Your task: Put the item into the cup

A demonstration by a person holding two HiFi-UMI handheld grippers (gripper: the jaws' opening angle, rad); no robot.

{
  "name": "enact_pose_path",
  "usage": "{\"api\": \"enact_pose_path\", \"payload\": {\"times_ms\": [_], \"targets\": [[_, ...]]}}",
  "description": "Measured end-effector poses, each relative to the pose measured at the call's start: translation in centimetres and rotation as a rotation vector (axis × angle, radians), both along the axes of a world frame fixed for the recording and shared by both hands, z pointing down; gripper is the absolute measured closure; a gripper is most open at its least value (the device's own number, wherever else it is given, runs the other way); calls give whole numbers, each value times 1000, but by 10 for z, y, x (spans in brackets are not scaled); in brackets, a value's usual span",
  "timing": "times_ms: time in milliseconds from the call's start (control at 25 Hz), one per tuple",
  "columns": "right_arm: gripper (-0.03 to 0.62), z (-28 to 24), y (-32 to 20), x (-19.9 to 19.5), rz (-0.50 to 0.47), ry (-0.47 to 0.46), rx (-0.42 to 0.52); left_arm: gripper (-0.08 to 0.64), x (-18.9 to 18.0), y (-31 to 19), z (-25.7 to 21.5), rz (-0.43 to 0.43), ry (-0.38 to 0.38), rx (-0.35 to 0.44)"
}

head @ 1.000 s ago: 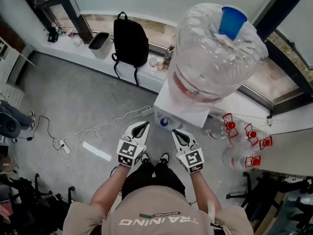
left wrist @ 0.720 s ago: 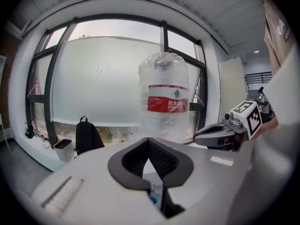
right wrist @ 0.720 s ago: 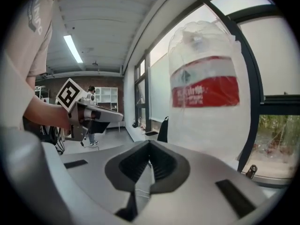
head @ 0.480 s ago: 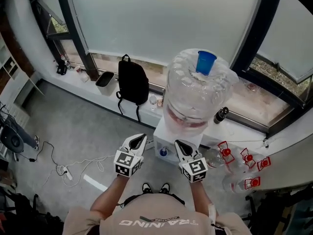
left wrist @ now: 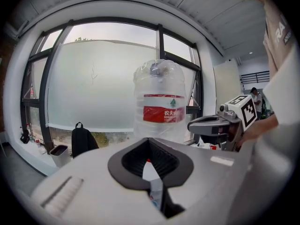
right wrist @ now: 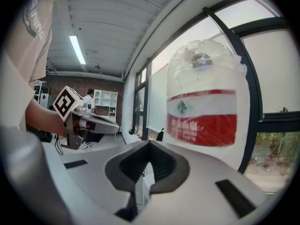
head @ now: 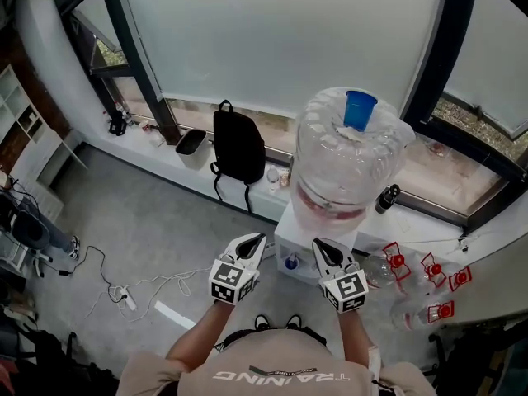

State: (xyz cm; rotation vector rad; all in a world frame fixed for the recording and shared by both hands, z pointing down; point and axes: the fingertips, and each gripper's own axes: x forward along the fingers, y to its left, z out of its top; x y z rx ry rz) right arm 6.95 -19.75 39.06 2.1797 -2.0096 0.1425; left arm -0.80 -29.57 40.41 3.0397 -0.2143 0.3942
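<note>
While I hold both tools low in front of me, head view runs like this from the left: white cable (head: 144,285) loose on the grey floor (head: 140,221), small bin (head: 190,143) on the window ledge (head: 148,139), and a black backpack (head: 238,148) hanging over the ledge edge just right of the bin. The left gripper (head: 259,239) has its jaws pressed together with nothing between them; its own view shows only a thin slit with background through it. It points at the white dispenser (head: 307,239), not touching it. The right gripper (head: 318,243) is the same, jaws together and empty, tip close to the dispenser front. A big clear water bottle (head: 351,167) with a red label sits upturned on the dispenser. The blue cup (head: 360,110) stands on top of that bottle, well above both tools. Which item is meant I cannot tell. At far right, several clear bottles with red caps (head: 422,269) lie beside the dispenser.
</note>
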Motion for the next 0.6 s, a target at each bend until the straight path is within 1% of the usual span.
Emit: {"api": "enact_pose_path", "payload": {"times_ms": [160, 320, 400, 480, 600], "targets": [[581, -17, 1, -5, 17, 27, 36, 552, -8, -1, 1, -8, 15, 1], [581, -28, -9, 2, 16, -10, 96, 552, -16, -11, 6, -1, -10, 15], [581, -35, -11, 14, 26, 33, 82, 552, -18, -15, 10, -3, -16, 36], [581, -38, -13, 21, 32, 55, 70, 552, -14, -23, 12, -6, -7, 26], [581, -29, -12, 1, 24, 43, 34, 552, -30, -29, 8, -36, -7, 7]]}}
